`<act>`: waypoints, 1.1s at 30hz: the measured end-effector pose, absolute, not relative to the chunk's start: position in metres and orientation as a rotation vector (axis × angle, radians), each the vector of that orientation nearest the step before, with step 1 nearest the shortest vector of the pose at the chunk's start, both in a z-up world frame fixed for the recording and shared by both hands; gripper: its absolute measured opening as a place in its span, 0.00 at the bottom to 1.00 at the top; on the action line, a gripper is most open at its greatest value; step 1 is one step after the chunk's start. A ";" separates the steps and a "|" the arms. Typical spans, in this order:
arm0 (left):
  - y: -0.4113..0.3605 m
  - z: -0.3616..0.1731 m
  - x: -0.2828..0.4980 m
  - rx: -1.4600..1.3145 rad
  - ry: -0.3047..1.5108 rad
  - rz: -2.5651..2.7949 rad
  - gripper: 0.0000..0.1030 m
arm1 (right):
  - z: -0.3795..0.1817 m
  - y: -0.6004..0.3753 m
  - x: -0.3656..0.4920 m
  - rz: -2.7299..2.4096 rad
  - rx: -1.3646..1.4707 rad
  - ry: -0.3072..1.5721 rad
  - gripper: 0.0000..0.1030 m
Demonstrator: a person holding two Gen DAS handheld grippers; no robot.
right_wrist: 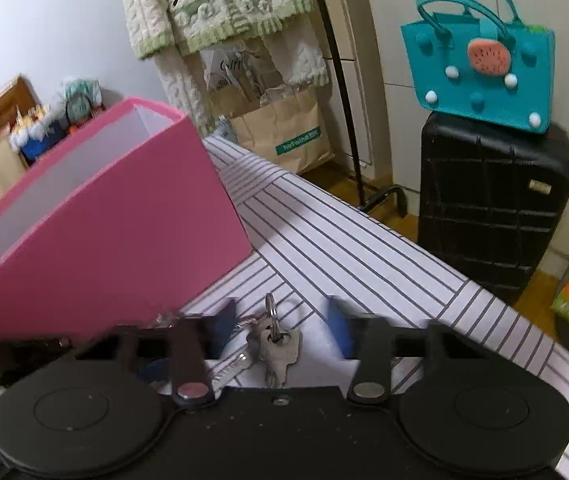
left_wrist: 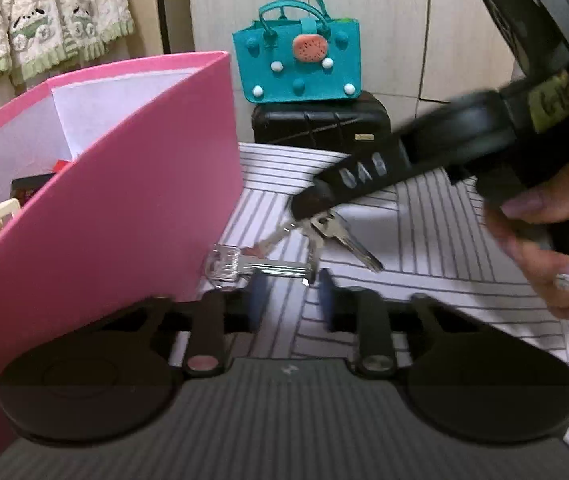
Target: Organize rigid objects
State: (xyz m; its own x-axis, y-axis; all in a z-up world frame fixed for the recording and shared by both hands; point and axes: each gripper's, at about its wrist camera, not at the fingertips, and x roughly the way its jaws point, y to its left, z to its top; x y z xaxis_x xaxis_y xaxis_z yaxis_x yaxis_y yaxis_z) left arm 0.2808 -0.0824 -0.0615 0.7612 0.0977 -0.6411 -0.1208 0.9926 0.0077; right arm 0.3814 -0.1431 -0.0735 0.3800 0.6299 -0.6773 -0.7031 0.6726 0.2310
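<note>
L fingers (left_wrist: 258, 296) narrow, seemingly empty, beside pink box (left_wrist: 104, 200); R fingers (right_wrist: 340, 328) astride keys (right_wrist: 278, 346), not gripping.

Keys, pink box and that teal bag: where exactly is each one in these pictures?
bunch of keys (right_wrist: 278, 350): right wrist view, on the head of the silver key.
pink box (left_wrist: 124, 216): left wrist view, on its outer side wall.
teal felt handbag (right_wrist: 480, 92): right wrist view, on its front panel below the watermelon patch.

The right gripper (right_wrist: 280, 328) hangs low over the striped cloth (right_wrist: 344, 248), its blue pads (right_wrist: 340, 330) apart on either side of a bunch of keys (right_wrist: 276, 344). A pink box (right_wrist: 124, 240) stands just left, near the cloth's far edge.
</note>
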 end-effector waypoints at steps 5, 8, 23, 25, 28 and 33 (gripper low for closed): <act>-0.082 -0.063 0.278 -0.015 0.675 0.082 0.01 | -0.070 -0.148 0.367 0.847 -0.096 0.802 0.05; -0.080 -0.063 0.274 -0.034 0.668 0.045 0.00 | -0.067 -0.160 0.361 0.832 -0.021 0.799 0.05; -0.079 -0.046 0.283 -0.052 0.775 -0.013 0.05 | -0.036 -0.210 0.329 0.716 0.096 0.668 0.05; -0.077 -0.043 0.285 -0.066 0.824 -0.046 0.06 | -0.037 -0.212 0.327 0.713 0.098 0.673 0.05; -0.079 -0.037 0.285 -0.057 0.841 -0.070 0.21 | -0.041 -0.215 0.323 0.709 0.100 0.680 0.05; -0.076 -0.027 0.291 -0.088 0.909 -0.127 0.24 | -0.044 -0.220 0.316 0.711 0.153 0.697 0.05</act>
State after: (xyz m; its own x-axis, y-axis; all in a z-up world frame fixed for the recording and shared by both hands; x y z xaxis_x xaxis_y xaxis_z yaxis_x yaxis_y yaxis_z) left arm 0.2909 -0.0759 -0.0271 0.6077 -0.1471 -0.7804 0.0722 0.9889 -0.1301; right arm 0.3162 -0.2197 -0.0439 0.5446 0.6456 -0.5353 -0.5480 0.7571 0.3557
